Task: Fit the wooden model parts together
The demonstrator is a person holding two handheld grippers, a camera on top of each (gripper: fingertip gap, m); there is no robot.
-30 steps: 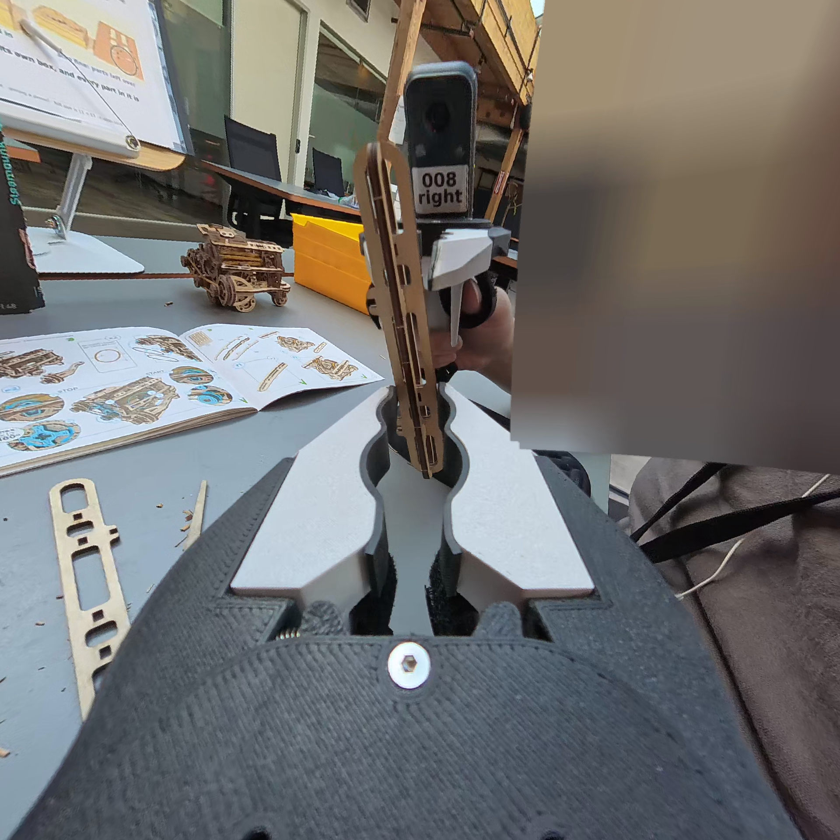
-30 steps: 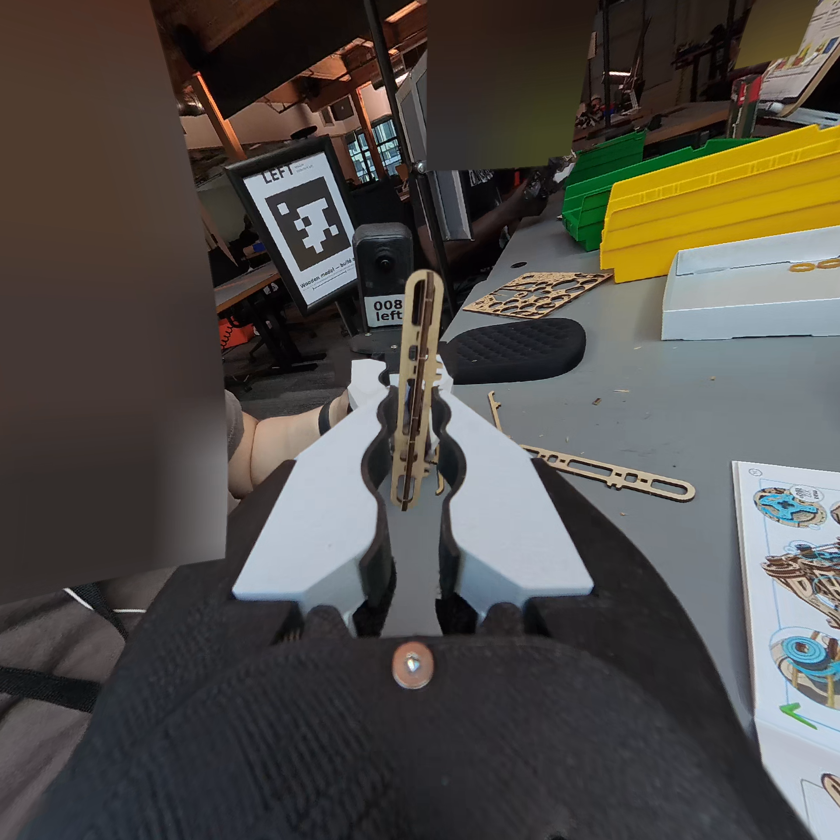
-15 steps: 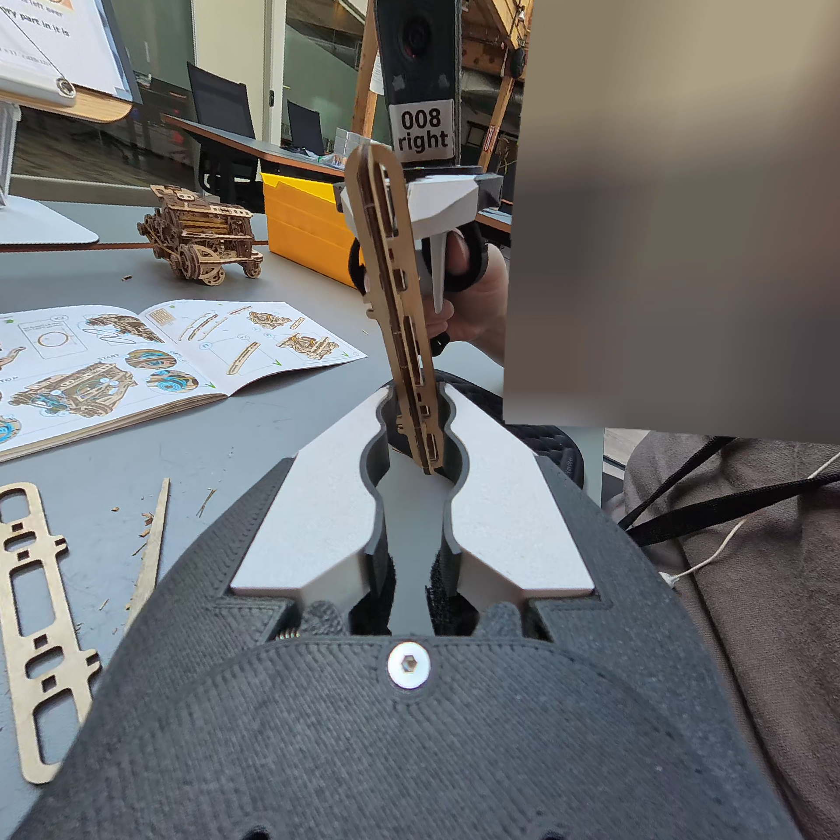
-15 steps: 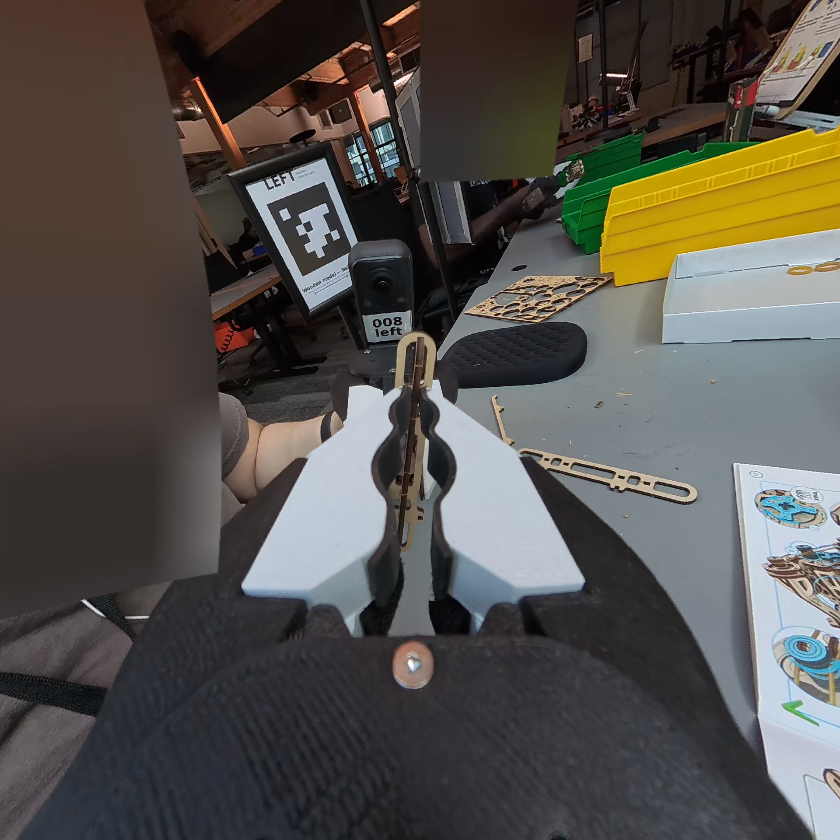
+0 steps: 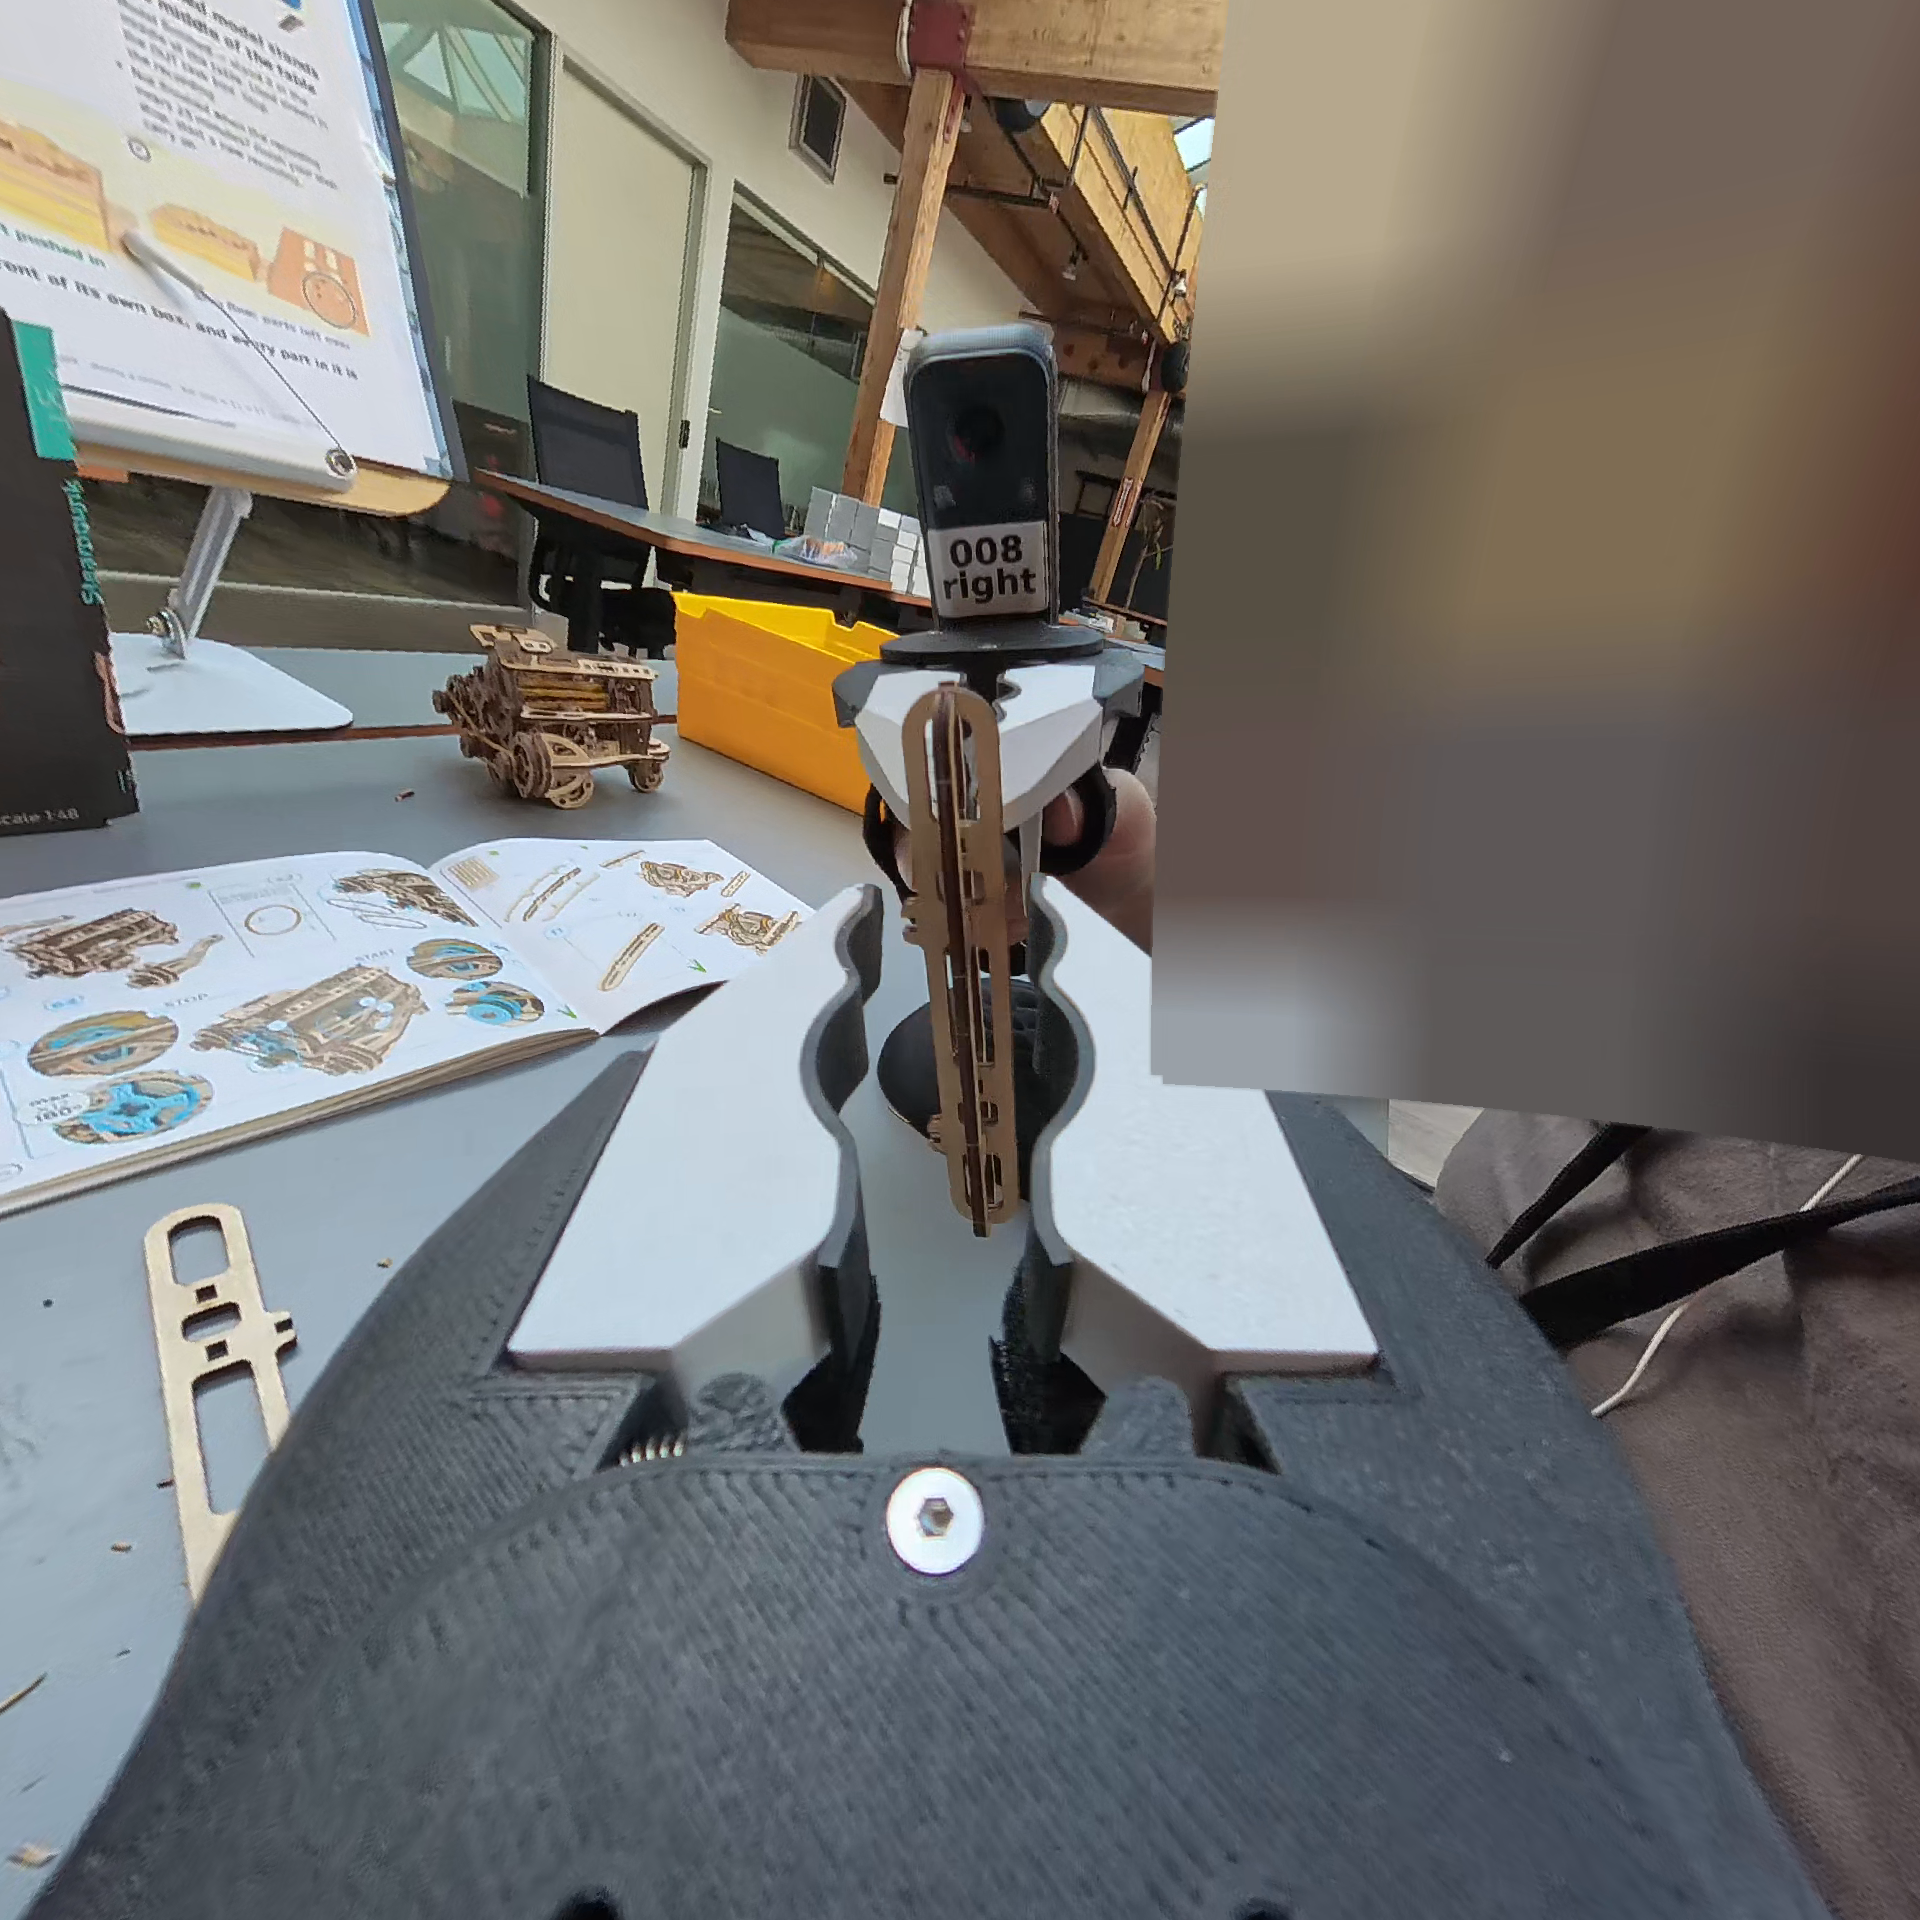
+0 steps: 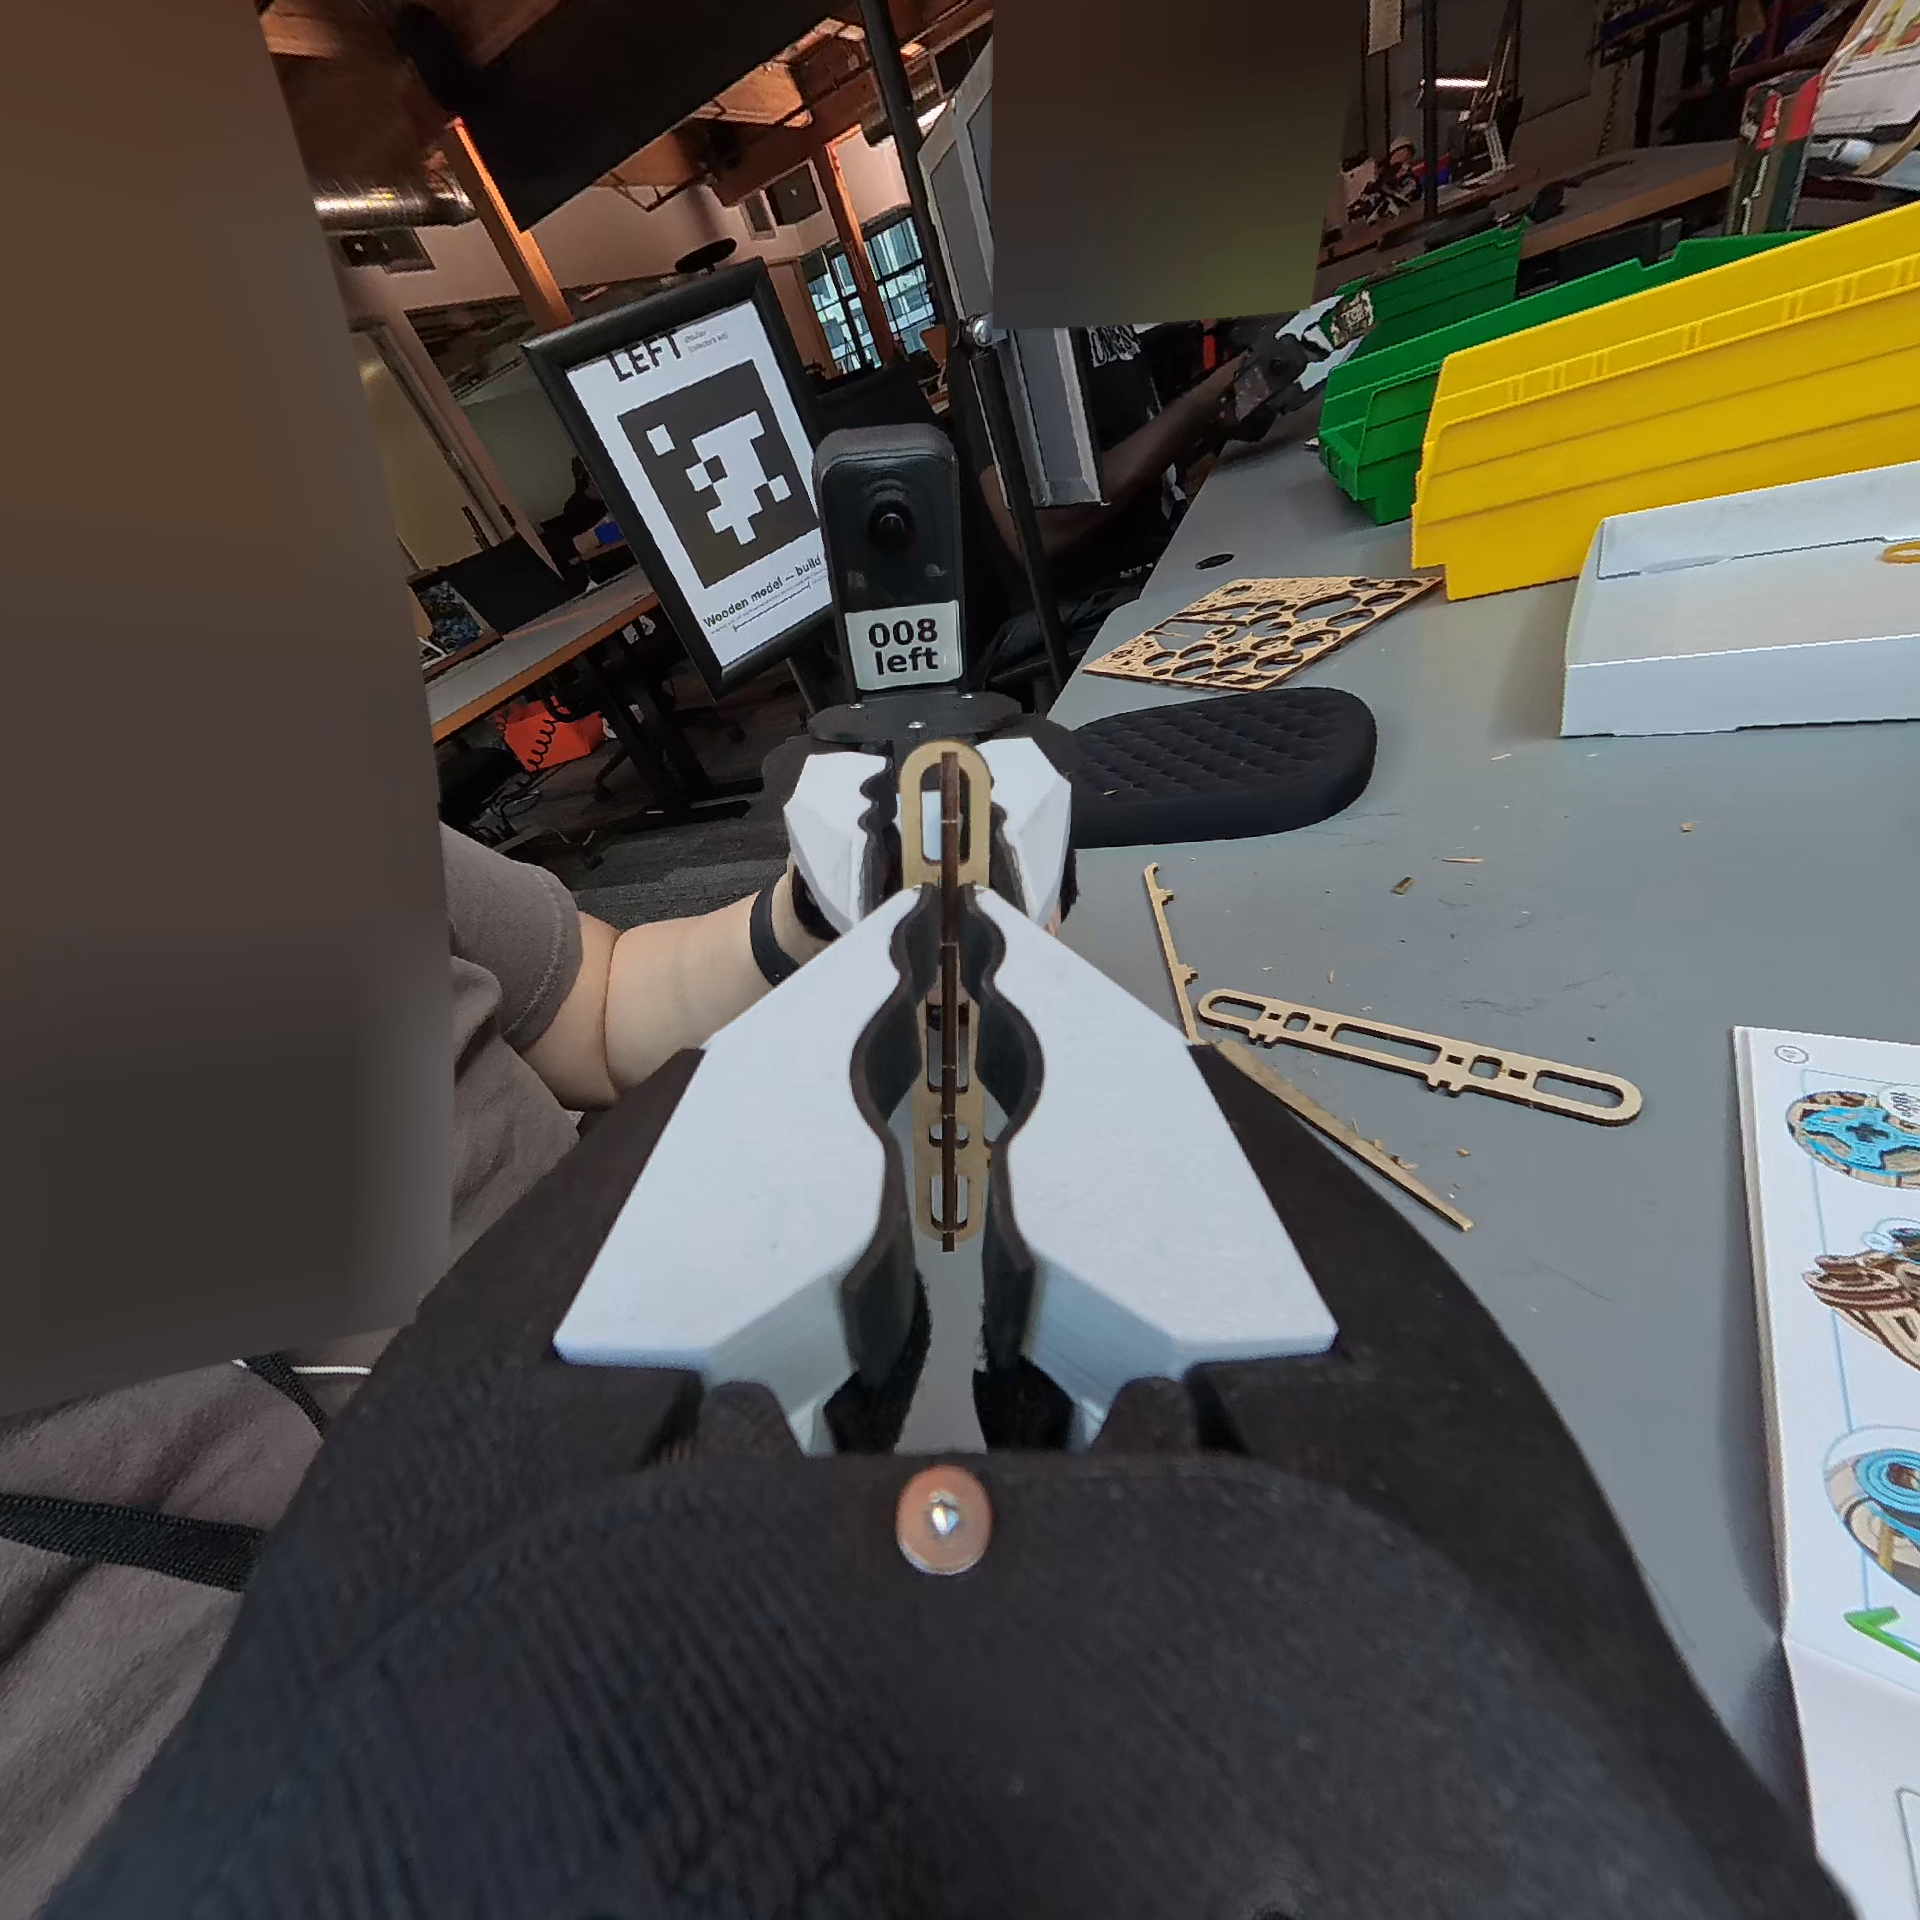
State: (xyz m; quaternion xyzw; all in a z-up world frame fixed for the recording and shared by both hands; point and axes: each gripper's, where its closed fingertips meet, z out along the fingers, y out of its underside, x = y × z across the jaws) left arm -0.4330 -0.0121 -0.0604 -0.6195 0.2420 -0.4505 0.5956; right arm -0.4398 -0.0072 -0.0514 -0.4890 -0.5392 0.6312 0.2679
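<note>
Grey worktop point(image 6: 1558, 883) in a workshop, both claws facing each other over its edge.
Right claw point(image 6: 943, 914) pinches a slotted wooden strip assembly point(image 6: 943, 1101), fingers narrowed onto it, piece upright and edge-on. Left claw point(image 5: 961, 914) has parted fingers, wide; the same assembly point(image 5: 961, 966) hangs between them, contact unclear. Loose slotted strip point(image 6: 1418, 1058) lies flat on worktop beside a thin sliver point(image 6: 1340, 1132). Open instruction booklet point(image 5: 312, 987), finished wooden model car point(image 5: 556, 712), yellow bin point(image 5: 764, 686) farther back.
</note>
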